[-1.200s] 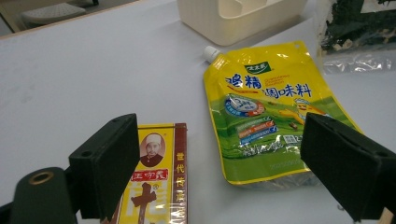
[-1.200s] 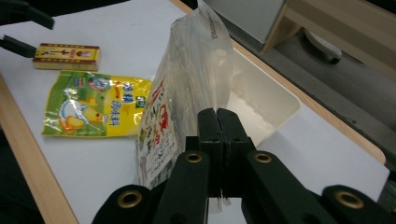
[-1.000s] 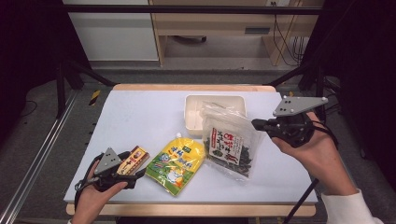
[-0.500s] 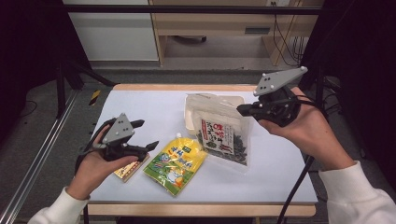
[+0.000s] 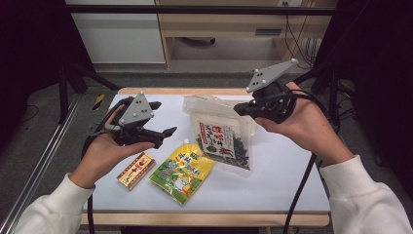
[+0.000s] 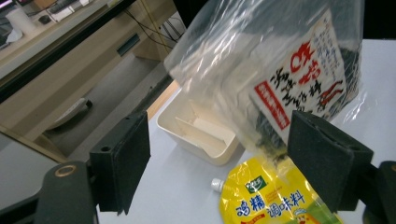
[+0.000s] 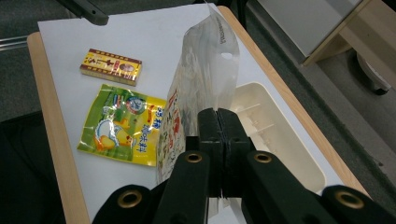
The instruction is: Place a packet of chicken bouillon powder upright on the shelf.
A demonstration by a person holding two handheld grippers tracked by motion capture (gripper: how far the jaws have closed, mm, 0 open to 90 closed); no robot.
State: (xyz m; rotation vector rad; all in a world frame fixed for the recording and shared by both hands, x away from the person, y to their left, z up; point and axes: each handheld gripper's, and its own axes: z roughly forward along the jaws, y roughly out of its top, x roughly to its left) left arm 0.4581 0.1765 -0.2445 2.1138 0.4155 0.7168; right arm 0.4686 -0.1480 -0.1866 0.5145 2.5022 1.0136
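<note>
Since the earlier frames, the left gripper [image 5: 163, 136] had been raised off the box [image 5: 136, 170] and carried toward the table's middle, and its jaws had just been closing a little with nothing between them. The right gripper [image 5: 239, 109] had been lifted, the bag [image 5: 221, 136] being pulled up with it until it hung over the tray [image 7: 285, 140].

The right jaws were pressed together on the bag's edge; in the right gripper view the bag [image 7: 201, 93] rose at 12 o'clock straight from the closed pads. The left jaws were spread wide and empty. In the left gripper view the bag [image 6: 280, 60] was seen at 1 o'clock beyond the jaws, apart from them, and the tray [image 6: 201, 135] lay ahead between them. The pouch [image 5: 182, 168] was left flat at the bag's 7 o'clock, the box at the pouch's 9 o'clock.
</note>
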